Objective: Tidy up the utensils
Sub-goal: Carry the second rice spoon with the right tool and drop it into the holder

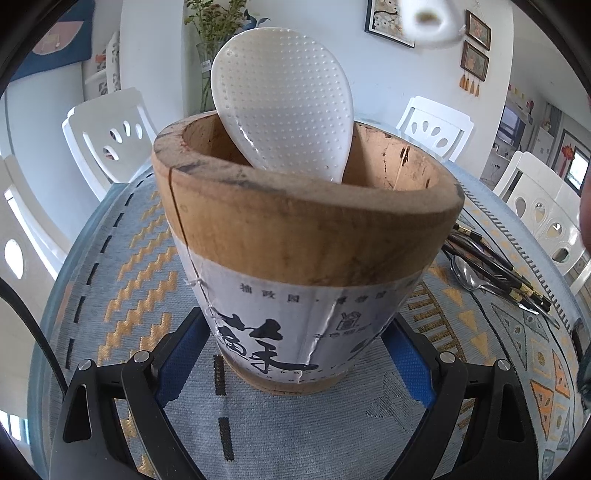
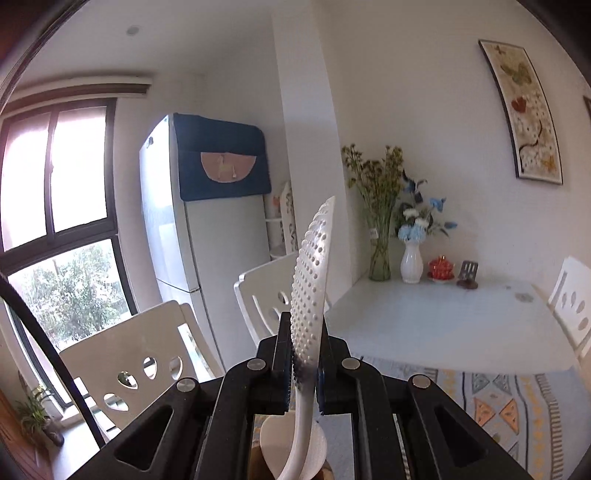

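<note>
- Left wrist view: the left gripper [image 1: 295, 354] is clamped on a wooden holder [image 1: 306, 236], blue pads [image 1: 181, 350] pressing its lower sides.
- The holder stands upright on a patterned mat [image 1: 122, 258], dead ahead between the fingers.
- A white rice paddle [image 1: 282, 99] stands in the holder, head up, leaning on the far rim.
- Chopsticks [image 1: 495, 266] and a metal spoon [image 1: 467, 275] lie on the mat, right of the gripper.
- A blurred white piece [image 1: 430, 22] hangs at top, high above the holder.
- Right wrist view: the right gripper [image 2: 304, 369] is clenched on a second rice paddle [image 2: 312, 273], dimpled head rising beyond the fingertips, handle trailing below.
- Another white paddle head [image 2: 291, 448] shows directly beneath the jaws.
- Table [image 2: 443, 317] lies ahead right.
</note>
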Available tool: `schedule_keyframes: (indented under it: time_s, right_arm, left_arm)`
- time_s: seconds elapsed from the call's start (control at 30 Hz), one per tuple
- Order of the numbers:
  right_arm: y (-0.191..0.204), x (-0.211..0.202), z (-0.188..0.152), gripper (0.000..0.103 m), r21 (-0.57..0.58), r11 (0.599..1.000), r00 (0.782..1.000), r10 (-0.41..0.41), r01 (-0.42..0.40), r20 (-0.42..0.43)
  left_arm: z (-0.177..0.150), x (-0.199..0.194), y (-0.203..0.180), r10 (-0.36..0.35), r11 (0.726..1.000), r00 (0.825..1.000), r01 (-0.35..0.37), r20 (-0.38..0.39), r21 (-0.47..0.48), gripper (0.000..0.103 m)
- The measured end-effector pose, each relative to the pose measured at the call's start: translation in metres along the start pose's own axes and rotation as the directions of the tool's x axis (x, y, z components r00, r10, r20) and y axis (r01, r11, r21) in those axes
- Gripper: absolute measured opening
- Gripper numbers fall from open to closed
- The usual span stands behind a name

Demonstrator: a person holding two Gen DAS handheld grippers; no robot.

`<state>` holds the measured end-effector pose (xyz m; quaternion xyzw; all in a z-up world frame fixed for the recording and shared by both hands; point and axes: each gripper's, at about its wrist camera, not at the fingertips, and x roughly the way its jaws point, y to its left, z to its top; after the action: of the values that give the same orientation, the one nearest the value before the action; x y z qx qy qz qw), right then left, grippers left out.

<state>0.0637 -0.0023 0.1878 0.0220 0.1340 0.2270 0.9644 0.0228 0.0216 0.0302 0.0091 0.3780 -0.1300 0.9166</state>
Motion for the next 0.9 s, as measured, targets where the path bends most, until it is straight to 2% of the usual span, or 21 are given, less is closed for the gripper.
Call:
schedule_keyframes:
  time_s: [0.37, 0.77, 0.8, 0.83, 0.87, 0.9]
  right_arm:
    - [0.003, 0.008, -0.015, 0.009, 0.0, 1.0, 0.999, -0.006, 0.006, -0.05]
    - [0.01, 0.005, -0.009, 0.012, -0.026, 0.999, 0.996, 0.02, -0.022, -0.083]
    - [0.009, 0.006, -0.007, 0.015, -0.027, 0.999, 0.995, 0.03, -0.032, -0.096]
    - [0.009, 0.006, -0.005, 0.026, -0.024, 0.999, 0.993, 0.038, -0.041, -0.115]
    - [0.008, 0.004, -0.004, 0.045, -0.017, 0.999, 0.992, 0.04, -0.042, -0.123]
    - [0.007, 0.0, -0.002, 0.054, -0.009, 0.999, 0.992, 0.042, -0.043, -0.118]
  left_arm:
    - [0.0, 0.0, 0.001, -0.009, 1.0, 1.0, 0.009, -0.002, -0.008, 0.093]
    - [0.0, 0.001, 0.002, -0.008, 1.0, 1.0, 0.008, -0.002, -0.008, 0.093]
    - [0.0, 0.001, 0.002, -0.01, 1.0, 1.0, 0.01, -0.002, -0.009, 0.093]
    - [0.0, 0.001, 0.003, -0.01, 1.0, 1.0, 0.01, -0.002, -0.01, 0.093]
    - [0.0, 0.001, 0.003, -0.01, 1.0, 1.0, 0.01, -0.002, -0.01, 0.093]
    - [0.0, 0.001, 0.003, -0.01, 1.0, 1.0, 0.01, -0.002, -0.009, 0.093]
